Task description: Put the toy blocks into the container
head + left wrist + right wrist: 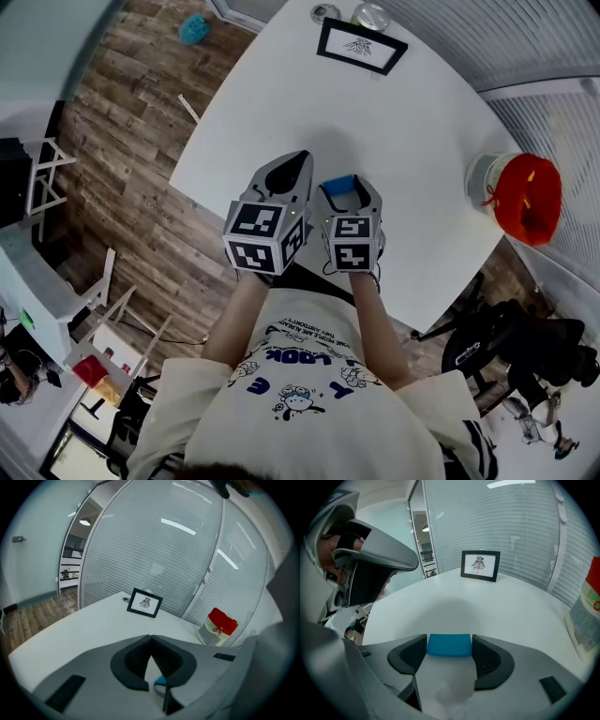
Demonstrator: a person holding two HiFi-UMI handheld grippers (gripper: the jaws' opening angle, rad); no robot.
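Blue toy block [449, 645] sits clamped between the 2 fingers of the right gripper [349, 192]. The fingers are partly closed, pressing on its 2 ends, so its long axis runs across the gap from finger to finger. It is held above the white tabletop [403, 122], near the lower edge of the tabletop in the head view.

The left gripper [151, 639] hovers just beside the right one, on its left in the head view. Its fingers are fully together at the tips and have nothing between them.

The container [483, 180], pale-walled with a red top, stands at the right edge of the head view, close to the tabletop's rim. It is well apart from both grippers. From the held block it lies to the right and at about the same height in that frame. In the right gripper view only a slice of it shows at the far right edge, so the fingers point past it rather than at it.

The right hand is nearer, and I judge the coming move to be a swing rightward with a turn toward the red top. Whether that top has an opening wide enough for the block I cannot tell.
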